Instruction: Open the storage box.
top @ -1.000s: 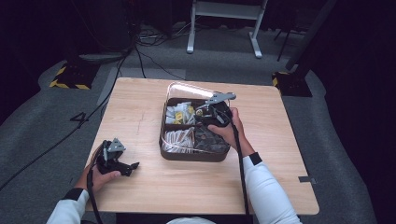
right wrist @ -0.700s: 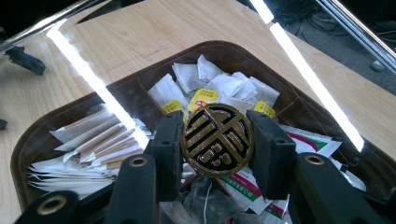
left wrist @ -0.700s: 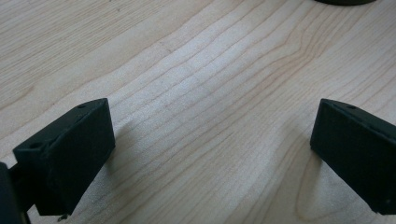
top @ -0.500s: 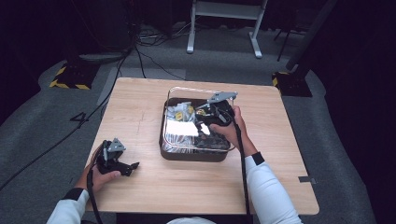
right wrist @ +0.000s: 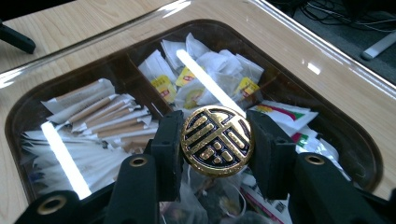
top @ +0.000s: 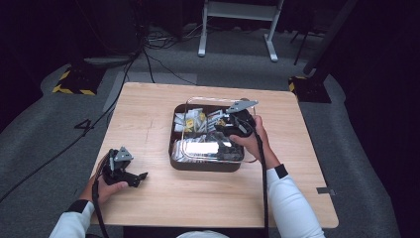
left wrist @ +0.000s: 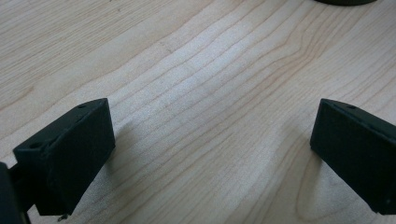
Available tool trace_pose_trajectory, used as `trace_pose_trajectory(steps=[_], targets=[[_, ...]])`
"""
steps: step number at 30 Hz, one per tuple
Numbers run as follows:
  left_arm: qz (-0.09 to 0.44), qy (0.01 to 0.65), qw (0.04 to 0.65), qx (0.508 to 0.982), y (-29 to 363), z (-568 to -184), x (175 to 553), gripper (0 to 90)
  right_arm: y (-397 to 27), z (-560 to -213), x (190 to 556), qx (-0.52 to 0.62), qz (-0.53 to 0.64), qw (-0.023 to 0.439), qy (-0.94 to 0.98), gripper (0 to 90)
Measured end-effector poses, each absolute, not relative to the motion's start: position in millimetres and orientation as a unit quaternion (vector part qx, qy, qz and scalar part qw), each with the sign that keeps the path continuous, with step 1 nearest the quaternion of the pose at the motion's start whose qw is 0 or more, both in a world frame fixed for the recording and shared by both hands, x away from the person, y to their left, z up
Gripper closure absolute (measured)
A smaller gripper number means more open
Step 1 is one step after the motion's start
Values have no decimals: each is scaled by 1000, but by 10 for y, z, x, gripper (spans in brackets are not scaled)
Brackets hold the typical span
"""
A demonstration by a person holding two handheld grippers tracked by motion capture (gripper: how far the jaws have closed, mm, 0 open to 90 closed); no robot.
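Observation:
A dark brown compartment box (top: 205,166) stands at the table's middle, holding tea bags (right wrist: 205,70), paper sticks (right wrist: 100,116) and sachets. A clear lid (top: 208,148) lies over it, slightly off the box's outline. The lid's round gold-and-black knob (right wrist: 217,141) sits between black fingers (right wrist: 169,140), with my right gripper (top: 229,121) shut on it. On the wood at the front left rests my left gripper (top: 136,178), open; its jaws (left wrist: 212,140) stand wide apart over bare wood.
The wooden table (top: 148,114) has bare surface all round the box. Cables (top: 148,54) and a white stand (top: 237,20) lie on the grey floor beyond the far edge. A cable trails from each gripper toward the person.
The right gripper and the lid it holds have shifted slightly toward the near right. The left hand and gripper have stayed put.

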State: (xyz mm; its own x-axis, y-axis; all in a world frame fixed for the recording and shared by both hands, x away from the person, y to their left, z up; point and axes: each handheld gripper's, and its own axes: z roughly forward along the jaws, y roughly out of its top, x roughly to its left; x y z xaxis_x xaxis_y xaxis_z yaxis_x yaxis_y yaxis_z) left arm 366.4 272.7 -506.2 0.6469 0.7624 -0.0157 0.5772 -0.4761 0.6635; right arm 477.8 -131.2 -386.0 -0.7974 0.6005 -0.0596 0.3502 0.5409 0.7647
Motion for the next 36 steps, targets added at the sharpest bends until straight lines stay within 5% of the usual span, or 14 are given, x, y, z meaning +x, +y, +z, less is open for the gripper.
trace_pose_trajectory(steps=[36], targets=[[143,395,325,847,2727,-5062,3664,1,-2494,-3910,4617,348,369,204,837,595]])
